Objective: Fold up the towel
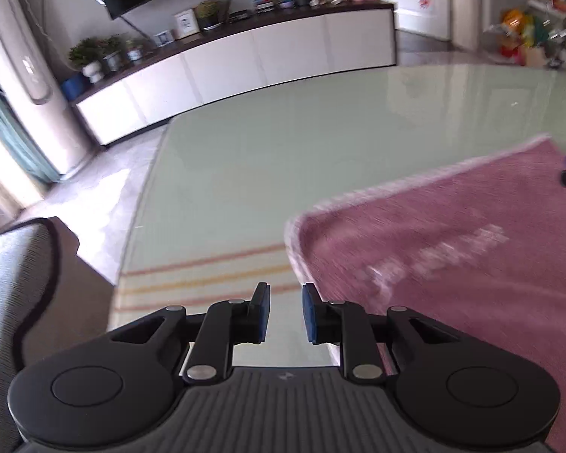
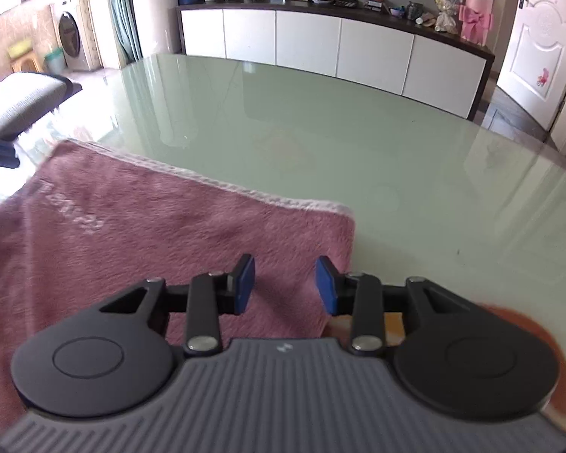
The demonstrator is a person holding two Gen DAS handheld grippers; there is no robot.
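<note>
We saw the pink towel (image 2: 162, 226) lying flat on the green glass tabletop (image 2: 358, 132), w/ our right gripper (image 2: 285, 283) over its near right corner, fingers apart & empty, left gripper (image 1: 286, 313) just off its left edge, fingers likewise apart, holding nothing.

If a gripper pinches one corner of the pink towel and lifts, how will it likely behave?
The pink towel looks like soft, fluffy pile lying flat, so it would probably droop and fold rather than hold shape. The glass tabletop is glossy, so a push likely slides or bunches the cloth. It seems light and not fragile.
</note>
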